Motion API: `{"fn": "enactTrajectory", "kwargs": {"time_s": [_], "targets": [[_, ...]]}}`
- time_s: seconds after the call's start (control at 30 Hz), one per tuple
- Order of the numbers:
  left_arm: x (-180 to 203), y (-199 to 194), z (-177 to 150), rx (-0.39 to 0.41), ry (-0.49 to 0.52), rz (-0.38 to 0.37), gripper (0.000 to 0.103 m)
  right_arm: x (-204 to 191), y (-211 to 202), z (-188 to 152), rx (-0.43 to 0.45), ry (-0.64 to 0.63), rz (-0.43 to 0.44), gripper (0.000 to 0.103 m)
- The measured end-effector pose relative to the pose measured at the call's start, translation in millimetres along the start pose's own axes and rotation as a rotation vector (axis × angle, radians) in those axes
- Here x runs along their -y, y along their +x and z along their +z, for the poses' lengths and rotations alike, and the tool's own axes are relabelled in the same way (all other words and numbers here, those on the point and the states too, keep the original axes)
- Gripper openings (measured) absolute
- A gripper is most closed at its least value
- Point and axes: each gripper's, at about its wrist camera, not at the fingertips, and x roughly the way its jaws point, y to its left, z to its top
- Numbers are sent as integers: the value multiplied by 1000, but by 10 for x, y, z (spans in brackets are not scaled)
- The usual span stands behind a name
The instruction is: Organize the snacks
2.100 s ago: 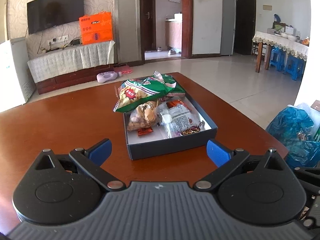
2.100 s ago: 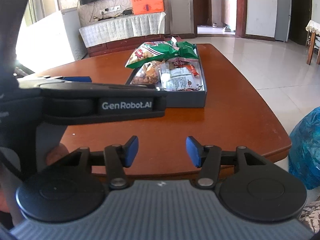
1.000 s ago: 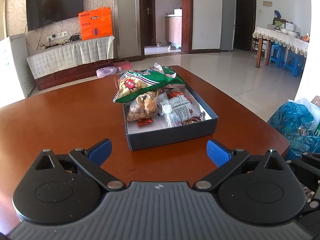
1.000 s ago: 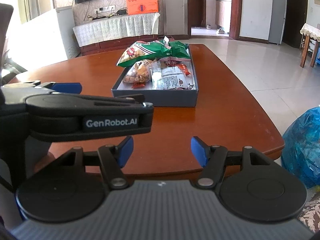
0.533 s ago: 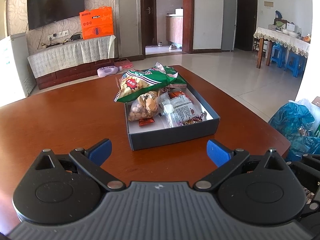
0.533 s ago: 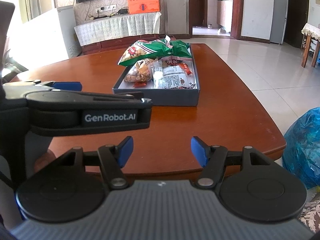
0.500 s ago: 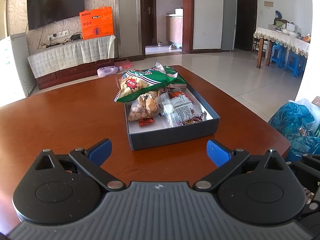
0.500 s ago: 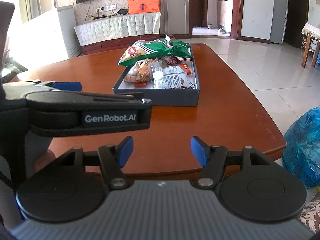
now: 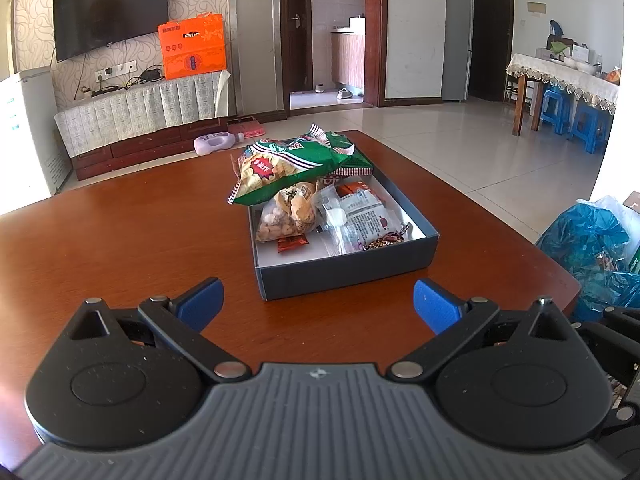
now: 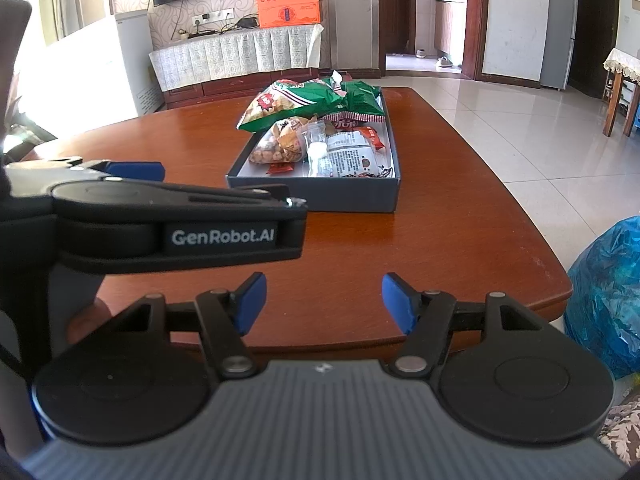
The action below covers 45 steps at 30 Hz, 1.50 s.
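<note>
Left tongs (image 9: 318,304) spread wide and empty, right tongs (image 10: 322,302) likewise, snack-filled box (image 9: 348,270) on bench (image 9: 120,232), green bag (image 9: 288,168) overhanging its rim

Bare table (image 9: 120,240) before box (image 9: 344,270), green bag (image 9: 288,168) overhanging far rim, left gripper (image 10: 136,170) perhaps crowding the right gripper's side

Sunlight floods a tiled floor (image 9: 460,148). A TV (image 9: 110,12) hangs on patterned wallpaper above a cloth-covered cabinet (image 9: 140,108) bearing an orange box (image 9: 193,52). An open doorway (image 9: 332,36), a fridge (image 9: 456,40), a lace-draped table (image 9: 560,80) and blue stools (image 9: 554,110) stand beyond.
</note>
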Motion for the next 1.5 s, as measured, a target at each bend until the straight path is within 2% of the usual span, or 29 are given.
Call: {"fn": "enactTrajectory", "kwargs": {"time_s": [0.63,0.77,1.5], "targets": [[11,2,-7,-1,4,-1,103,-11,-5,6,0,-7,-1,68],[14,-11,-12,1,7,-2,103,-14,-9,3,3,-9,-2,75],[0,-42,-20,9,7,1,103,-17,-6,-16,3,-16,-1,75]]}}
